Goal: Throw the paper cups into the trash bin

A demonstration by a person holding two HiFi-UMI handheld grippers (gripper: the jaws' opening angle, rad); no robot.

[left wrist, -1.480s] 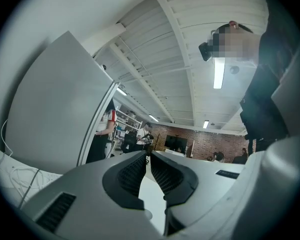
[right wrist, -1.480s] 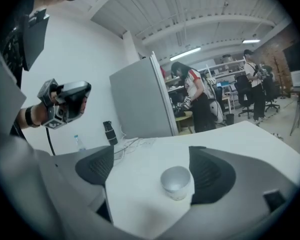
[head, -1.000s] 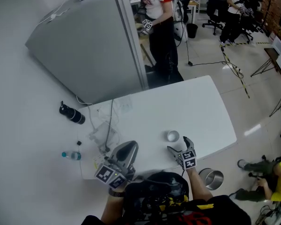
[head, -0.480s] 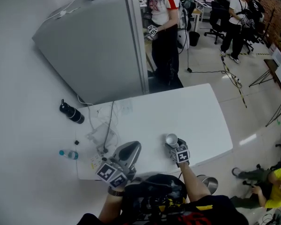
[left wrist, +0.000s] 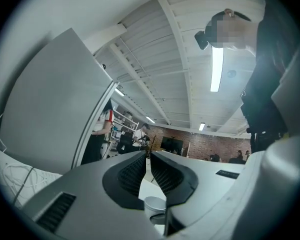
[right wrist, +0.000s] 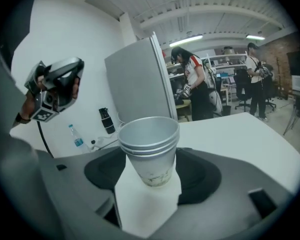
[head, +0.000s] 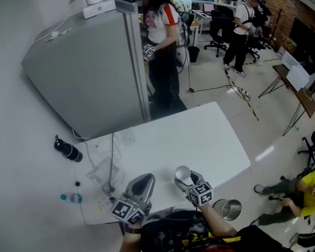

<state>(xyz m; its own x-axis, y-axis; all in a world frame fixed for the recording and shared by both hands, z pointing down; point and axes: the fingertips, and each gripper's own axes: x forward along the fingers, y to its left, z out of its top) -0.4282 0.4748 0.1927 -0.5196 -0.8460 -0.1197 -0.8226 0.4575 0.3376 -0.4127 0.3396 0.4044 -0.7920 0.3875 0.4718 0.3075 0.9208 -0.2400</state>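
right gripper (head: 187, 179) has just been closing and now squeezes a stack of paper cups (right wrist: 149, 143), cups upright over the near edge of the white table (head: 199, 135), shiny trash bin (head: 227, 209) on the floor near it, left gripper (left wrist: 147, 165) jaws together, nothing in them

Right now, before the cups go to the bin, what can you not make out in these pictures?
Head view: the trash bin is too small and dim to show whether anything lies inside.
Right gripper view: the paper cups are nested, so the outer one hides how many there are; the print on its side is blurred.
Head view: the cables on the table are too small to trace.
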